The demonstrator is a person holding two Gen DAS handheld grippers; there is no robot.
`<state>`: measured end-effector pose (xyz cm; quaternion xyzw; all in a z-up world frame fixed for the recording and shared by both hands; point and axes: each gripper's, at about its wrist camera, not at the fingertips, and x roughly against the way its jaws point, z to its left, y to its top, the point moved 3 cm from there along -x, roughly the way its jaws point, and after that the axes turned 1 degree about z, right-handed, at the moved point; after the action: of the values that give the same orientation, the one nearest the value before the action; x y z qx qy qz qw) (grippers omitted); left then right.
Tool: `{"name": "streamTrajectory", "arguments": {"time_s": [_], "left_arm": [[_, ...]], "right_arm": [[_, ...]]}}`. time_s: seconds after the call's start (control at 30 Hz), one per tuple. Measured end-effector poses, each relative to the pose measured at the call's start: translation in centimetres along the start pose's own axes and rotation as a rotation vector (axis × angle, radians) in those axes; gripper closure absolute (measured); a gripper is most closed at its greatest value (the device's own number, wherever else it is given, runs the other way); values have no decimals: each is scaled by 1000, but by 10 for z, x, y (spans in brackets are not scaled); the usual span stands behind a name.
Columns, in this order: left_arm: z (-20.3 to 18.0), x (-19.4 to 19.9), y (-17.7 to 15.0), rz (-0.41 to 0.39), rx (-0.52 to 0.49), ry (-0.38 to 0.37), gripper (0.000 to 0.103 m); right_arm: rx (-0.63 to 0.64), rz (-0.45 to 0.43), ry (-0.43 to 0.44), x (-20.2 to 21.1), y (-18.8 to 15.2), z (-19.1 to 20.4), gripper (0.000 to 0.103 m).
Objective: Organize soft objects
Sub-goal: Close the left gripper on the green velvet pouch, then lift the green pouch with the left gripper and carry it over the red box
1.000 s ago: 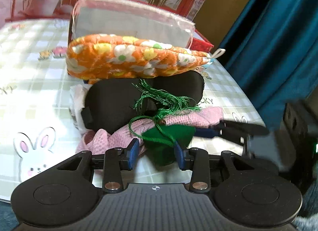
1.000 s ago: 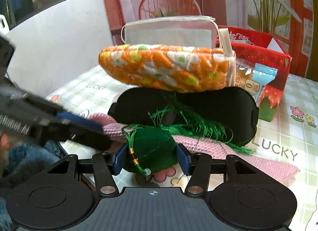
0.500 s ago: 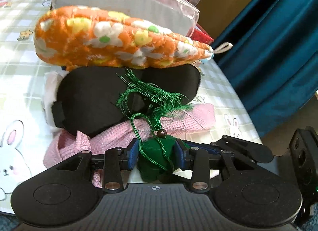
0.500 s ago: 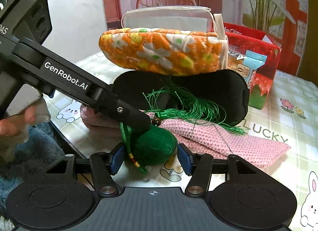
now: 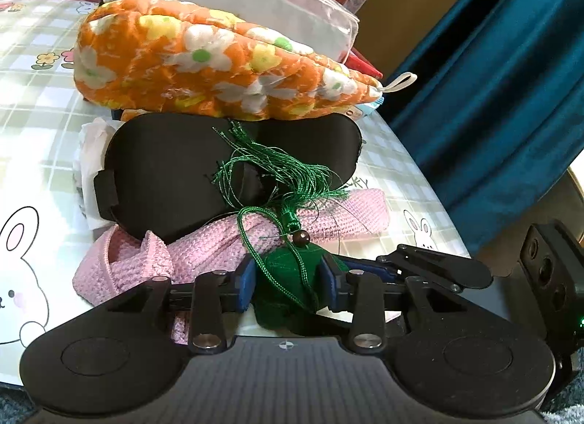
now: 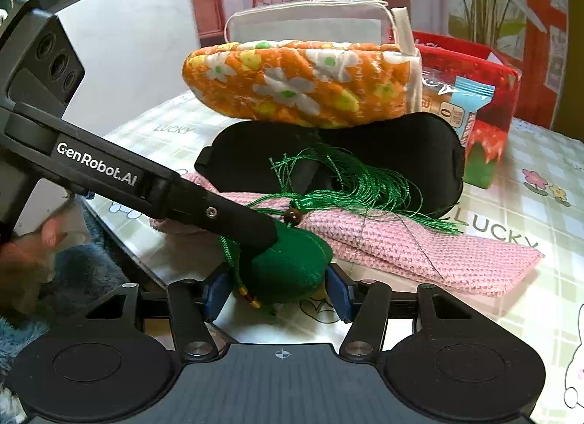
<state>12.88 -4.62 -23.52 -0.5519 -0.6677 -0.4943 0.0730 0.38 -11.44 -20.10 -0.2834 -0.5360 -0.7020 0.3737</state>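
Note:
A green stuffed sachet [image 5: 288, 278] with a green tassel and a brown bead sits at the table's near edge. My left gripper [image 5: 287, 278] is shut on it, blue pads pressing both sides. In the right wrist view the same sachet [image 6: 292, 270] lies between the pads of my right gripper [image 6: 276, 294], which stands open with a gap on the left side. A finger [image 6: 182, 197] of the left gripper crosses in from the left and rests on the sachet. Behind it lie a pink knitted cloth [image 6: 419, 252], a black sleep mask [image 6: 383, 154] and an orange flowered pouch [image 6: 299, 88].
A white zip pouch [image 6: 306, 26], a red box [image 6: 485, 77] and a blue snack packet [image 6: 460, 103] stand at the back. The checked tablecloth [image 6: 540, 154] ends close below the grippers. A blue curtain [image 5: 492, 95] hangs on the right, and a hand [image 6: 33, 252] holds the left gripper.
The left gripper has come in from the left over the sachet and sunk with it toward the table. The right pads have slackened slightly off the sachet.

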Motion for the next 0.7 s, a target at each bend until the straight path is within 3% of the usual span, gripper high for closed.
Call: {"name": "streamTrajectory", "arguments": {"time_s": [0.1,0.33,0.47,0.7], "left_arm": [[-1,1,1,-1,-1,2,64],[-1,0,2,-1,-2,2,64],[-2,0,1,-2,-3,2,64],[-1,1,1,-4,-6,4,64]], "right_arm": [[11,-10,-25,1,0,4,45],[24,-20,-50,0,3,10,13],[-8,11,-58,-8,3,4,4],[-43,44,-55,-13,-1,-2,1]]}}
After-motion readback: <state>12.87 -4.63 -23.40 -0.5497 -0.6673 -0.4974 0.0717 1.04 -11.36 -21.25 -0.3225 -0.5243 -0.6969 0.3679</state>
